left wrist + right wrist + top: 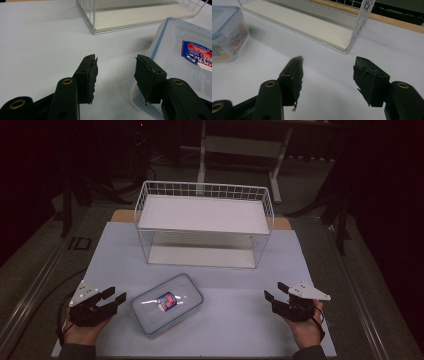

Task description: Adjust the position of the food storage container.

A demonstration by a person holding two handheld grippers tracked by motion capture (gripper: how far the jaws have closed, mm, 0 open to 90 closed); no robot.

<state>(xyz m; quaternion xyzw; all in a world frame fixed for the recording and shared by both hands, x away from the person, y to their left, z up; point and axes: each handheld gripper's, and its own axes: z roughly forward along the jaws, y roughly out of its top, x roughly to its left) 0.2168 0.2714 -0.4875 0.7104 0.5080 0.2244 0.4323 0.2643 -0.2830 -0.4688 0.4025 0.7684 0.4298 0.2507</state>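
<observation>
- Jaws of the left gripper (116,296) stand wide apart with nothing between them, just beside the left end of the food box (167,303); the right gripper (276,291) is equally wide and empty, well apart from the box on the other side.
- That box lies flat on the table (240,320), in front of the wire rack (204,222), turned at an angle to it.
- Likely trouble, as I judge it: the lid is smooth, glossy plastic with rounded corners, so a pinch on one end could slip or skew the box instead of lifting it.
- Seen from the left gripper view, one pad (147,77) overlaps the box rim (155,45); closing from here could catch only the lid's lip and pop it or tip the box.
- Clear walls and a blue seal band show, with a red-and-blue label (167,300) on the lid; I can't tell what is inside.
- Torn, ragged pad edges may grip unevenly.
- Thin white wire forms the rack, with a raised basket edge round its flat pale upper shelf; a tilted box could snag on it.
- Matte and pale, the table gives little friction.
</observation>
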